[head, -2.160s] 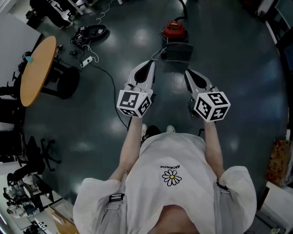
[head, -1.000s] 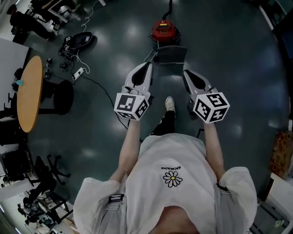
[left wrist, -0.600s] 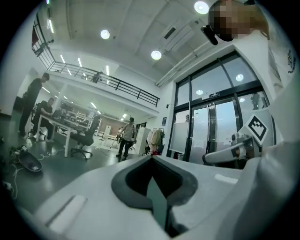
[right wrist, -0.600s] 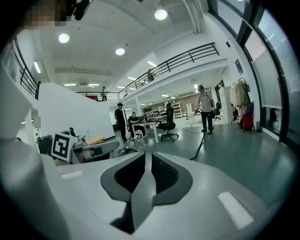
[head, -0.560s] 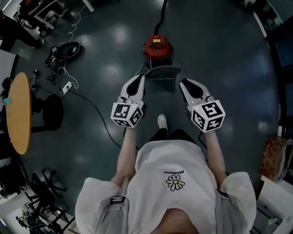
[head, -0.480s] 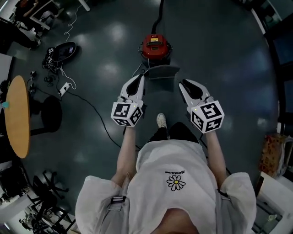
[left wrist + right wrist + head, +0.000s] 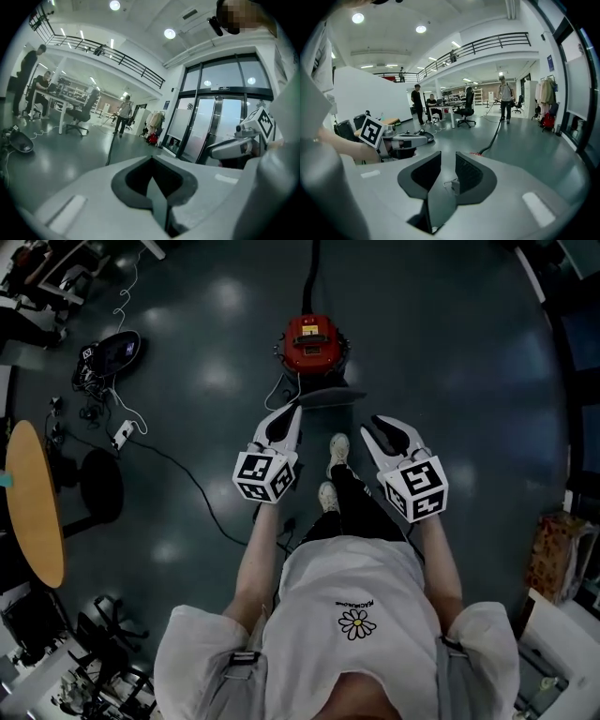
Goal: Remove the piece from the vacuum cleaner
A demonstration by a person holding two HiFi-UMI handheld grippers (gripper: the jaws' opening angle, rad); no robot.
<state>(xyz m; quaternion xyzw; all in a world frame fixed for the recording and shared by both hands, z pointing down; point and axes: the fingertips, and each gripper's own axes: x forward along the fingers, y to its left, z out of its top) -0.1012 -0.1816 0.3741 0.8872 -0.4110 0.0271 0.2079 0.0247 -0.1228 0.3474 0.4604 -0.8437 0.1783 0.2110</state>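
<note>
Standing over the red vacuum cleaner with both tongs empty.

Got the left gripper pinched together on nothing, and the right gripper cracked slightly apart, also on nothing. Holding both side by side above the floor, pointed toward the vacuum, tips just short of a dark flat piece lying just beside its near side. Can see a black hose running off the canister's far side. Parked on the floor, well apart from the near edge of the round wooden table off to the left. Also spotting a white power strip and black cable between that table's edge and the left gripper. Seeing one white shoe between the two grippers.
</note>
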